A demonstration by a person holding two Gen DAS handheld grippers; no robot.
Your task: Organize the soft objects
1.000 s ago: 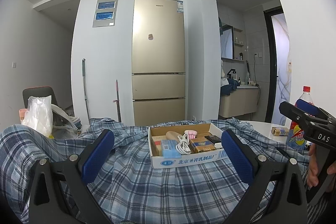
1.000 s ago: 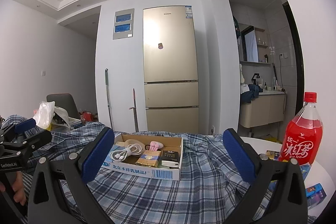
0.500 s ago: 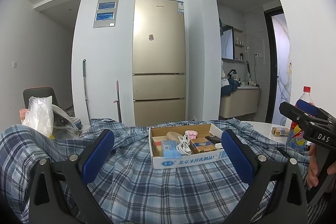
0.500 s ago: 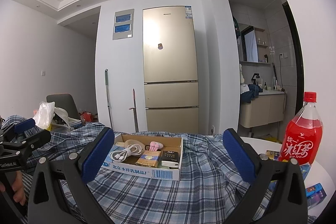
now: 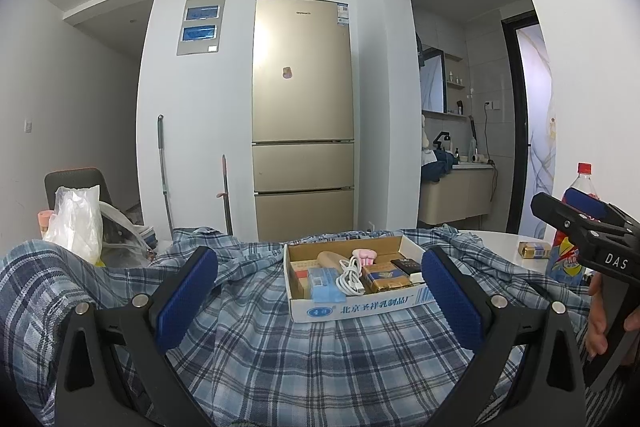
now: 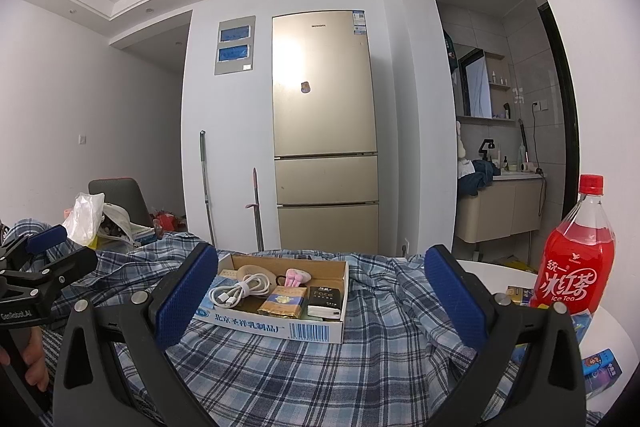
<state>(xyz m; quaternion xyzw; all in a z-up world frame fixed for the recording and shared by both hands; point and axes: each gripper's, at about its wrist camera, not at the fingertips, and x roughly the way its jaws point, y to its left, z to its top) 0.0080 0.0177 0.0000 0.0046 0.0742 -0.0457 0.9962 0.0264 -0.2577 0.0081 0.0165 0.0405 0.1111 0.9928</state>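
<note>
Across the round white table (image 6: pixel 612 323) I see the blue plaid shirt (image 5: pixel 304 351) spread rumpled, a shallow cardboard box (image 5: pixel 360 307) of small items resting on it. Both my left tool (image 5: pixel 320 291) and right tool (image 6: pixel 320 291) sit just above the cloth, jaws wide apart, gripping nothing. Beside my right tool stands a red iced-tea bottle (image 6: pixel 572 263).

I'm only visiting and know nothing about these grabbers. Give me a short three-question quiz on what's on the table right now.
1. True or false: the cardboard box sits on the plaid cloth.
2. The bottle holds a drink of which colour: A green, B red, C clear?
3. The jaws of the left gripper and the right gripper are both ____.

Key: 1 true; 2 B; 3 open.
</note>
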